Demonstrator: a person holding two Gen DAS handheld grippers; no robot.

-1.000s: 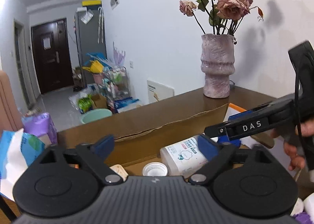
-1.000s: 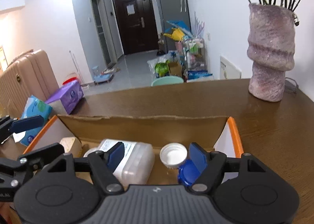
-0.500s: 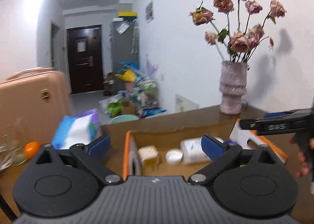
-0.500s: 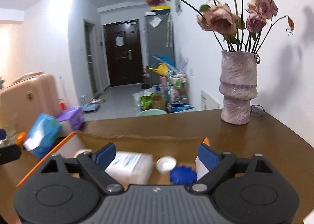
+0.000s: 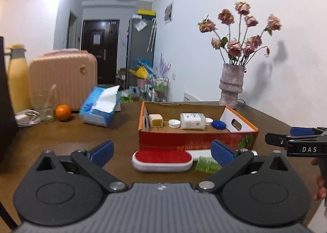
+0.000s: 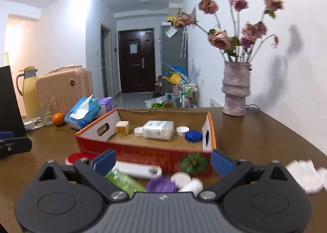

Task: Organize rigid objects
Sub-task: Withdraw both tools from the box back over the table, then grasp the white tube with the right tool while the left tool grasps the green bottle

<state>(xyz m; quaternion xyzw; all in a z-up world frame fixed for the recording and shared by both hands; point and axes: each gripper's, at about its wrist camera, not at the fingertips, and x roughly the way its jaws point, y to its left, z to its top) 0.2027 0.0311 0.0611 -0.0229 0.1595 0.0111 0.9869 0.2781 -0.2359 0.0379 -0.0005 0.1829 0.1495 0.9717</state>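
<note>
Both claws have pulled well back from the cardboard box (image 5: pixel 196 139): a second ago we hung right over its far wall, and now the whole box sits ahead of us on the surface (image 5: pixel 61 143). The left claw (image 5: pixel 161 150) stands spread wide with nothing between its pads. The right claw (image 6: pixel 163 160) has just been opening and is now spread too, also empty.

We read this as a drop finished. Inside the box lie a white bottle (image 5: pixel 192 121) on its side, a cream plug adapter (image 5: pixel 155 120), a white cap (image 5: pixel 174 123), a second white cap (image 6: pixel 182 130) and a blue cap (image 5: pixel 218 124).

Several rigid things wait outside, just in front of the box's near wall: a red-faced lint brush (image 5: pixel 162 160), a green bottle (image 6: pixel 122 179), a purple cap (image 6: pixel 161 185) and a small white bottle (image 6: pixel 191 185). From the right wrist view, these last three sit just below our open right claw.

So the task looks partly done, and our next pick is probably one of these.
</note>
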